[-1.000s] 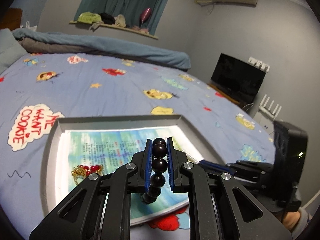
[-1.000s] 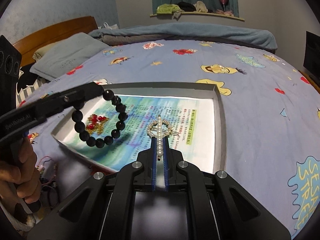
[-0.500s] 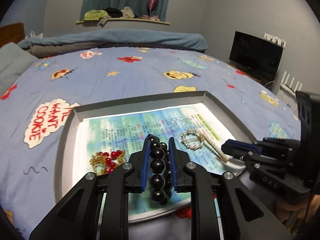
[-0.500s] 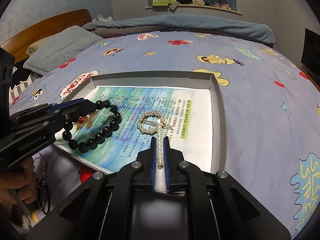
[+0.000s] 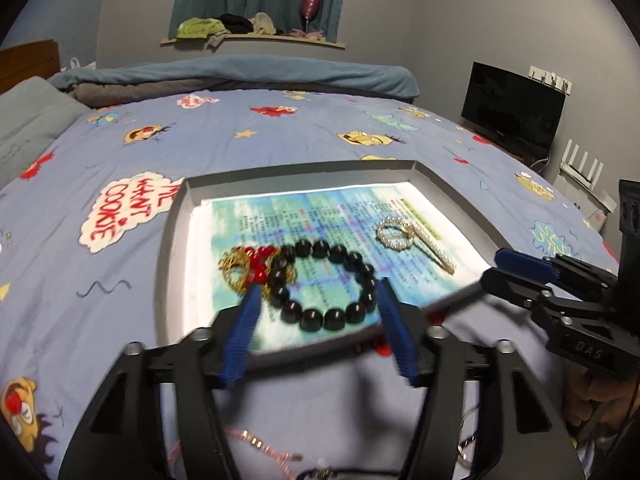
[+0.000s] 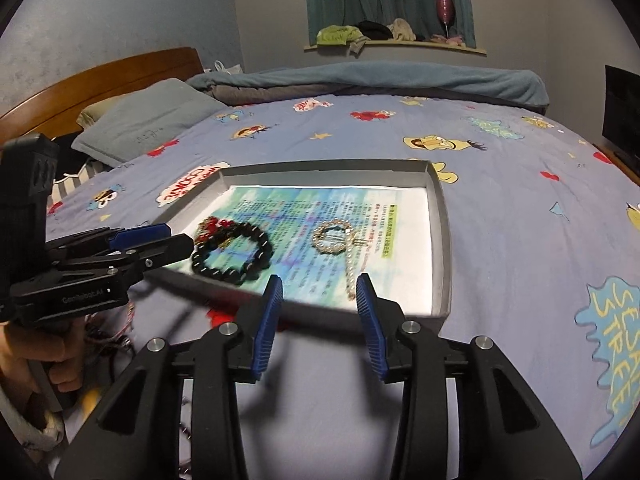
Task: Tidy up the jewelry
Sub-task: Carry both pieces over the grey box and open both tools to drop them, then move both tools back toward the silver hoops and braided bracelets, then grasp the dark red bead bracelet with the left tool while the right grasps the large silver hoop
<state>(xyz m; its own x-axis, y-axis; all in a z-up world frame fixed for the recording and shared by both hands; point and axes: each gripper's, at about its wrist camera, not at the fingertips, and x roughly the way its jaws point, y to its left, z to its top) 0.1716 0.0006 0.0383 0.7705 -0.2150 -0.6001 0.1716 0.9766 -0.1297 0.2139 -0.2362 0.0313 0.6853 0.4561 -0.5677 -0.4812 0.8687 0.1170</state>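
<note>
A grey tray [image 5: 176, 240] lined with a printed sheet lies on the bed. In it a black bead bracelet [image 5: 335, 254] rests flat, overlapping a gold and red piece [image 5: 244, 268]. A pearl hairpin [image 5: 400, 236] lies to its right. My left gripper [image 5: 320, 292] is at the tray's near edge, jaws opening, the bracelet loose ahead of its blue pads. My right gripper [image 6: 318, 280] is also opening and holds nothing. The pearl hairpin [image 6: 334, 236] lies flat, with its stem ending by the right finger. The other view shows the bracelet [image 6: 262, 240] and the left gripper [image 6: 172, 240] beside it.
Loose chains [image 5: 260, 448] lie on the blue cartoon sheet in front of the tray. More jewelry [image 6: 112, 340] sits by the person's hand [image 6: 40, 356]. A pillow [image 6: 148, 120], a rolled blanket [image 5: 240, 76] and a TV [image 5: 512, 112] border the bed.
Both grippers have let go and spread their jaws. The bracelet dropped flat into the tray and the hairpin now lies free. Both grippers drew back toward the tray's near edge.
</note>
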